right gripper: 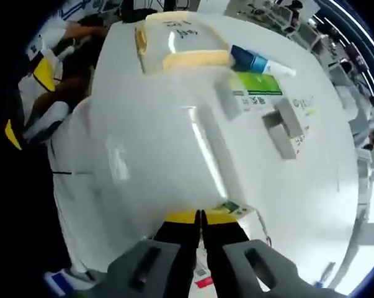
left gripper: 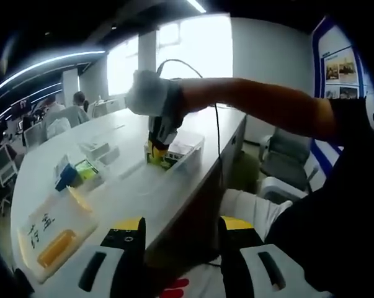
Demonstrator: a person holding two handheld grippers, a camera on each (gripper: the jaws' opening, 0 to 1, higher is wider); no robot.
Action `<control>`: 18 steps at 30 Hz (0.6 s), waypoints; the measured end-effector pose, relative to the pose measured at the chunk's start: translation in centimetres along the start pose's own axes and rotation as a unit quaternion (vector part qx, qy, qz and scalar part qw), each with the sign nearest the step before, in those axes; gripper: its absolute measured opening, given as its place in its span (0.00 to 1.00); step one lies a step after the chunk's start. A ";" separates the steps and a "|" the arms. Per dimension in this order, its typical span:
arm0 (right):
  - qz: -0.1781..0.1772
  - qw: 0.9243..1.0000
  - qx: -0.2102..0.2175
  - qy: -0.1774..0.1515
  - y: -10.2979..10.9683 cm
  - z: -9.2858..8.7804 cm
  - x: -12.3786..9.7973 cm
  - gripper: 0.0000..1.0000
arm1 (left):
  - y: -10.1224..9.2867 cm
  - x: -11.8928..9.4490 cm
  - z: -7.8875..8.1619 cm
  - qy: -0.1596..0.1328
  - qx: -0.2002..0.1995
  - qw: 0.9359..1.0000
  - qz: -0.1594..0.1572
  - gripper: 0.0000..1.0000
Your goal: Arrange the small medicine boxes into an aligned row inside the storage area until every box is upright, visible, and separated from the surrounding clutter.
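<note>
Tongs on the left [left gripper: 180, 239] hang open w/ nothing between the jaws, low at the near edge of the white desk [left gripper: 137, 186]. Right tongs [right gripper: 200, 218] are pinched nearly together on a small medicine box [right gripper: 227, 211] w/ a yellow and green edge; in the left gripper view those right tongs [left gripper: 159, 139] dip into a clear plastic bin [left gripper: 183, 152], a gloved hand [left gripper: 152, 93] above them. That bin looks like the storage area, and a couple of boxes already sit inside, tight to the wall.

Other boxes lie out on the desk: a green box [left gripper: 86, 167] beside a blue one [left gripper: 64, 176], a pale box [left gripper: 95, 149] further back, plus a labelled card [left gripper: 53, 233] near the front edge.

Risks, imo: the grip looks like it's on the box's thin edge, so it could twist or slip when let go and end up flat or leaning. Bin's crowded, so the jaws may nudge neighbours out of line coming out. Cable [left gripper: 216, 133] trailing over the bin could snag too. Left tongs aren't steadying the bin, so it may slide.
</note>
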State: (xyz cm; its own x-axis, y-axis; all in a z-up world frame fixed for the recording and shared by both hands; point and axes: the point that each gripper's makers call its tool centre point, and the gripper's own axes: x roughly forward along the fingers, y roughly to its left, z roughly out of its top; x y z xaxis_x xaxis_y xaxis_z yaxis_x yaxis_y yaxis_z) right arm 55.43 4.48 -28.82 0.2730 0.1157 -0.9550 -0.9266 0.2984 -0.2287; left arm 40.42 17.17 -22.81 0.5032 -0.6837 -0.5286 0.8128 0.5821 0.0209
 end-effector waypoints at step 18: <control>0.050 0.997 -0.050 -0.021 2.0 -0.9 -0.6 0.09 | -0.1 0.3 -0.5 0.002 -0.006 1.000 -0.004 0.46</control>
State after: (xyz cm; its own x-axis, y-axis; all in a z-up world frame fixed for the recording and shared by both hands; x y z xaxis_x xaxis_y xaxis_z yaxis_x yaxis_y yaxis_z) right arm 53.21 4.14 -28.92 0.1866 0.1806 -0.9657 -0.9703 0.1877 -0.1524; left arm 40.30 17.14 -23.37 0.4958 -0.6866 -0.5316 0.8131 0.5821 0.0065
